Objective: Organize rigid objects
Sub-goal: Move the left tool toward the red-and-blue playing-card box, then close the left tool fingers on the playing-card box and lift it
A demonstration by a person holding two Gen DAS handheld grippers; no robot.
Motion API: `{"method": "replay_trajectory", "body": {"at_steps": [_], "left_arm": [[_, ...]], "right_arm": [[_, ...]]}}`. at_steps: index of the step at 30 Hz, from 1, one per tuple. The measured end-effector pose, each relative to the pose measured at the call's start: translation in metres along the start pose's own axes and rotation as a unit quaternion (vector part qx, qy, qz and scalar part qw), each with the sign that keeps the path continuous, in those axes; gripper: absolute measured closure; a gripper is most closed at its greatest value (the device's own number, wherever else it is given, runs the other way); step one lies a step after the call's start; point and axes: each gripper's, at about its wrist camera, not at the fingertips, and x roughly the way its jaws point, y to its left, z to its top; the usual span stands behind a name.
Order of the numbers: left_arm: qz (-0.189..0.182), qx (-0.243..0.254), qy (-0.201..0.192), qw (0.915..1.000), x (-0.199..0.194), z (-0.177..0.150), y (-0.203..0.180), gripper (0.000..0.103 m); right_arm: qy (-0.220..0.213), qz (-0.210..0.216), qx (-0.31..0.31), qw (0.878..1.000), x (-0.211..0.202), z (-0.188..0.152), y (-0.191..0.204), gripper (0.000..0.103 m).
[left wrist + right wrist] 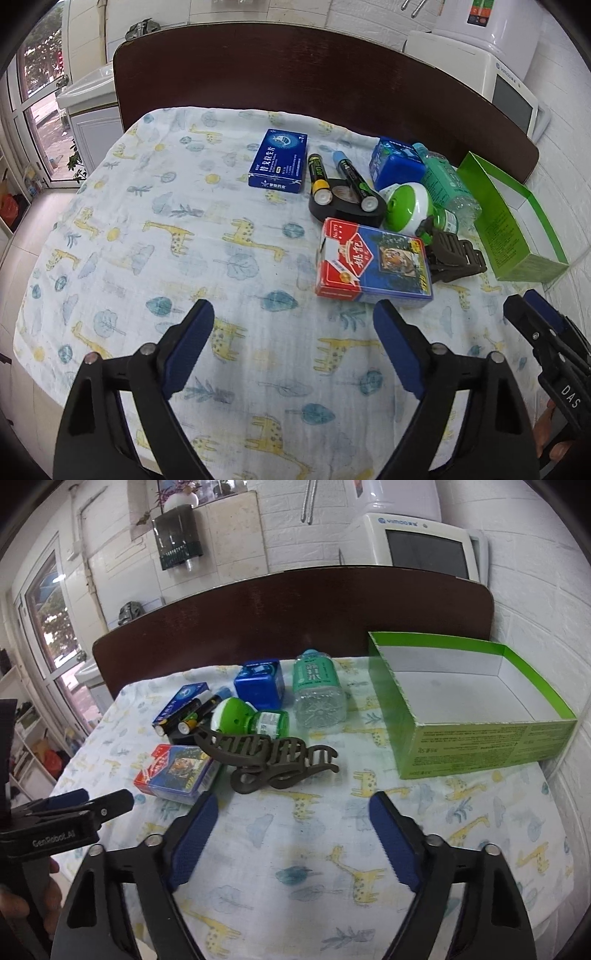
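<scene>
Brown hair claw (273, 762) just beyond open right tool (293, 808)

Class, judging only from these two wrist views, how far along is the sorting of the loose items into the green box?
Done: nothing yet; the green box shows only its bare white floor. In hand: nothing; the left gripper and right gripper are open above the cloth. Left: everything, including the card pack, hair claw, batteries, and bottle.

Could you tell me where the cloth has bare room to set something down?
Free: the cloth left of the card box, and between the hair clip and the green box, which is empty. Crowded: the cluster behind the card box.
</scene>
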Motion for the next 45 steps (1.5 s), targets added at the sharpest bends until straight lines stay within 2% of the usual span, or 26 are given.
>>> {"method": "replay_trajectory", "body": {"at_steps": [2,4,8,10,16,21,26,30,33,37,45], "left_arm": [[-0.006,-0.002,0.008,0.9999,0.005,0.005,0.004,0.032],[-0.01,0.0,0.012,0.9999,0.008,0.008,0.006,0.036],[-0.045,-0.002,0.025,0.9987,0.013,0.012,0.01,0.05],[-0.061,-0.009,0.032,0.9976,0.016,0.014,0.011,0.056],[-0.088,-0.008,0.039,0.9953,0.023,0.02,0.009,0.057],[-0.105,-0.012,0.045,0.9934,0.031,0.026,0.01,0.057],[-0.116,0.005,0.048,0.992,0.033,0.029,0.006,0.059],[-0.157,0.017,0.063,0.9854,0.038,0.028,-0.002,0.061],[-0.152,0.03,0.049,0.9868,0.036,0.026,-0.006,0.061],[-0.156,0.024,0.055,0.9859,0.035,0.025,-0.003,0.061],[-0.142,0.026,0.059,0.9878,0.03,0.021,-0.007,0.061]], "right_arm": [[0.014,0.021,-0.007,1.0,0.006,0.003,0.009,0.053],[0.028,0.046,-0.009,0.999,0.012,0.005,0.017,0.066],[0.054,0.1,0.006,0.993,0.028,0.006,0.032,0.079],[0.06,0.108,0.005,0.992,0.034,0.005,0.04,0.085],[0.077,0.117,0.023,0.99,0.046,0.008,0.049,0.086],[0.088,0.111,0.027,0.99,0.056,0.012,0.053,0.086],[0.099,0.104,0.032,0.989,0.065,0.014,0.052,0.085],[0.102,0.1,0.031,0.989,0.069,0.017,0.052,0.085],[0.101,0.092,0.028,0.99,0.071,0.017,0.053,0.085],[0.099,0.092,0.022,0.991,0.073,0.017,0.052,0.085],[0.1,0.094,0.009,0.99,0.07,0.017,0.056,0.085]]}}
